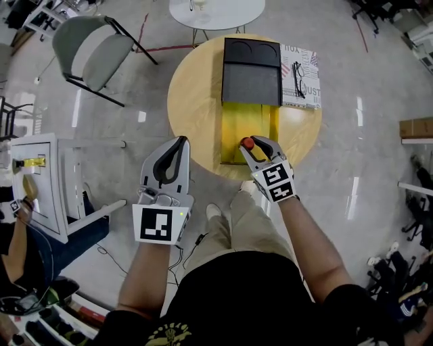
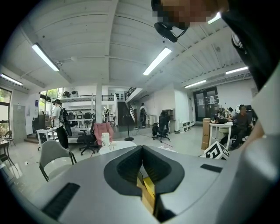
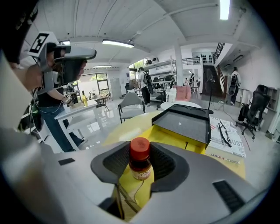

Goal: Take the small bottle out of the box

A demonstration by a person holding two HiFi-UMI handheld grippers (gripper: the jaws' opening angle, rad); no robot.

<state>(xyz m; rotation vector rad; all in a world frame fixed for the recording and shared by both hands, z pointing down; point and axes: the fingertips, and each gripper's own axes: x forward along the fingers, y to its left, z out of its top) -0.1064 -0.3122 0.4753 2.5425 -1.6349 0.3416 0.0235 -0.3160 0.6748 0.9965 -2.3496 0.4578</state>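
Observation:
A small bottle (image 3: 140, 161) with a red cap (image 1: 247, 143) and a pale label stands between the jaws of my right gripper (image 1: 256, 144), which is shut on it above the near end of the open yellow box (image 1: 238, 125). The box's black lid (image 1: 252, 70) lies folded back at the far side. The box lies on a round wooden table (image 1: 196, 101). My left gripper (image 1: 180, 144) hangs left of the box by the table's near edge, its jaws closed together with nothing between them (image 2: 141, 162).
A printed paper with black glasses (image 1: 299, 71) lies right of the lid. A grey chair (image 1: 91, 44) and a white round table (image 1: 216, 12) stand beyond. A white desk (image 1: 40, 182) with a seated person is at left.

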